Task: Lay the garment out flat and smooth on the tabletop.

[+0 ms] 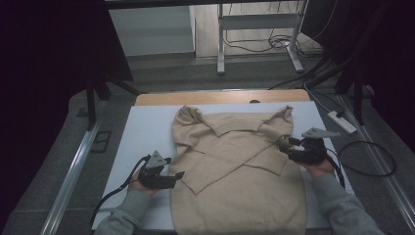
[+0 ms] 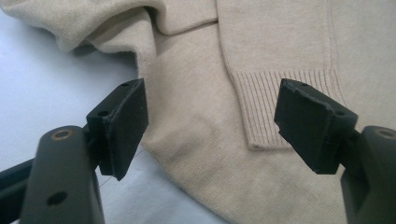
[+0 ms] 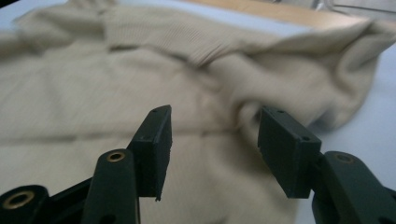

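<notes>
Beige sweater flat on white table, sleeves folded across, left gripper wide open at its left edge, right gripper open, empty, at right edge, bare table outside both

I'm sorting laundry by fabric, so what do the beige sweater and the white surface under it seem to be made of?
Sweater: seems a soft knitted yarn, wool or a blend, matte; in the left gripper view the ribbed cuff shows fine knit lines. White cover: looks smooth and flat, matte, perhaps a sheet or mat; the look leaves it open. Table edge beyond it: looks like wood.
</notes>
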### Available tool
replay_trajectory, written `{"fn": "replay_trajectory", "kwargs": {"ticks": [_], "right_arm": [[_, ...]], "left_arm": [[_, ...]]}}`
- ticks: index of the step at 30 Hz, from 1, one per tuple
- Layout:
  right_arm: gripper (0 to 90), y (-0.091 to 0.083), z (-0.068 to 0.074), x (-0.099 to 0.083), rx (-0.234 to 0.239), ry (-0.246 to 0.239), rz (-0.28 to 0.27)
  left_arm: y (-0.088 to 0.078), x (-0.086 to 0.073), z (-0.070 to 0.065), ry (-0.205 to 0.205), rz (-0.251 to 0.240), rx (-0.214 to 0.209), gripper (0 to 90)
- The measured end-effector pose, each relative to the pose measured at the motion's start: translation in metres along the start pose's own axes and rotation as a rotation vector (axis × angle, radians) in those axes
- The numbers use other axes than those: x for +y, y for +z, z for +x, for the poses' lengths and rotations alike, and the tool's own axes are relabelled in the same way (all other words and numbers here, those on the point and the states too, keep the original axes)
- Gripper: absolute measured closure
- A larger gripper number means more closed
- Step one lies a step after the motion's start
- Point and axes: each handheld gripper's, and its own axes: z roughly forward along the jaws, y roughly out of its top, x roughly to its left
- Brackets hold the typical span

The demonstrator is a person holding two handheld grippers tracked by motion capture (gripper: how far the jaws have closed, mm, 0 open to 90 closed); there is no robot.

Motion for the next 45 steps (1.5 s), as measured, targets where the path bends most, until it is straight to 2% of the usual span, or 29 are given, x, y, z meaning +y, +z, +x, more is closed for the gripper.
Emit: {"fn": "replay_trajectory", "kwargs": {"ticks": [5,7,8,10,12,15,16,21,24,28,29,30,31,32,36,37,40,45], "right_arm": [[41.4,-0.013,0.019,-0.023,0.066,-0.045,0.073],[40.3,-0.014,0.032,-0.03,0.093,-0.072,0.109],[40.3,-0.014,0.038,-0.032,0.115,-0.082,0.118],[39.9,-0.011,0.061,-0.032,0.193,-0.136,0.146],[39.2,-0.006,0.088,-0.031,0.273,-0.209,0.167],[35.6,0.012,0.123,-0.029,0.382,-0.263,0.221],[34.3,0.02,0.134,-0.028,0.4,-0.279,0.242],[29.6,0.046,0.173,-0.02,0.476,-0.339,0.283],[28.3,0.056,0.195,-0.018,0.536,-0.351,0.302],[29.8,0.062,0.221,-0.023,0.573,-0.439,0.362],[30.4,0.062,0.225,-0.026,0.577,-0.46,0.373],[34.5,0.061,0.228,-0.029,0.551,-0.507,0.358],[42.4,0.058,0.231,-0.029,0.516,-0.539,0.353],[47.8,0.057,0.232,-0.029,0.492,-0.552,0.349],[81.5,0.053,0.234,-0.032,0.503,-0.553,0.332],[84.0,0.054,0.233,-0.032,0.507,-0.543,0.336],[85.8,0.057,0.228,-0.031,0.533,-0.471,0.347],[86.7,0.052,0.229,-0.035,0.545,-0.458,0.329]], "left_arm": [[0.001,0.0,0.001,0.004,0.007,0.003,26.0],[0.002,0.0,0.001,0.003,0.006,0.002,25.9],[0.002,0.0,0.001,0.002,0.005,0.003,25.9],[0.003,0.0,0.002,0.001,0.008,0.003,26.0],[0.003,0.0,0.002,0.001,0.01,0.004,25.9],[0.004,0.0,0.003,0.001,0.012,0.003,26.0],[0.004,0.0,0.003,0.001,0.011,0.004,26.0],[0.005,0.0,0.003,0.005,0.017,0.006,26.0],[0.005,-0.001,0.003,0.006,0.017,0.006,26.0],[0.004,-0.001,0.004,0.006,0.016,0.008,26.0],[0.004,-0.001,0.004,0.005,0.014,0.008,26.0],[0.004,-0.001,0.004,0.005,0.013,0.009,26.0],[0.004,-0.001,0.004,0.004,0.011,0.008,26.0],[0.004,-0.001,0.004,0.006,0.013,0.008,26.0],[0.004,-0.001,0.005,0.005,0.018,0.009,26.0],[0.004,-0.001,0.004,0.004,0.017,0.009,26.0],[0.003,-0.001,0.004,0.003,0.011,0.012,26.0],[0.001,-0.003,0.003,0.001,0.002,0.018,26.0]]}}
